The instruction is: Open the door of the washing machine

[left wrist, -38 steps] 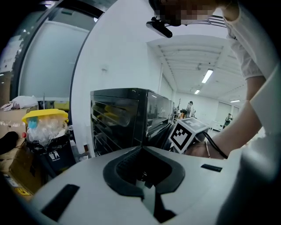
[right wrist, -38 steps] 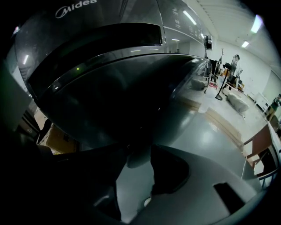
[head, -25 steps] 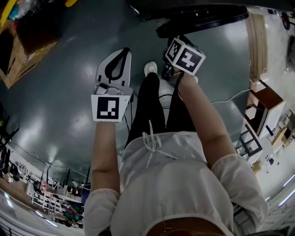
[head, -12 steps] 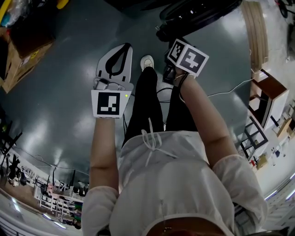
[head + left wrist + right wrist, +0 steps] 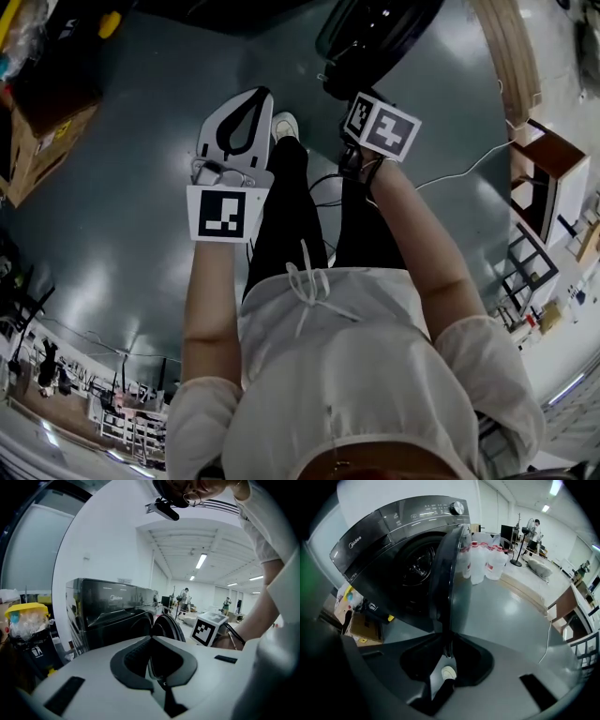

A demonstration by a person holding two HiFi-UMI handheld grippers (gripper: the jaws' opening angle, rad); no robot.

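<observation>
Up close, stands in a white top (image 5: 366,375) and black trousers (image 5: 291,216), a short way back from the washing machine (image 5: 389,531), with one white shoe (image 5: 284,125) pointing at it. Holds a gripper in each hand. Has the left gripper (image 5: 151,638) shut tight, tips touching, nothing inside, aimed toward the washing machine. Has the right gripper (image 5: 448,641) tipped down at the grey floor (image 5: 141,187) in front of the washing machine. Has just been closing its jaws, and now has the tips together with nothing between them. Grips nothing with either one.

Past the right tips, finds the door (image 5: 451,569) already swung open, standing edge-on, out from the washing machine's front, near the right gripper but not held. Behind the door, the dark round drum hole (image 5: 415,569). Beside the washing machine, on the door's side, big clear water bottles (image 5: 485,562). On its other side, a cardboard box (image 5: 365,627) on the floor. Far beyond the washing machine, people (image 5: 533,529) in a long bright room.
</observation>
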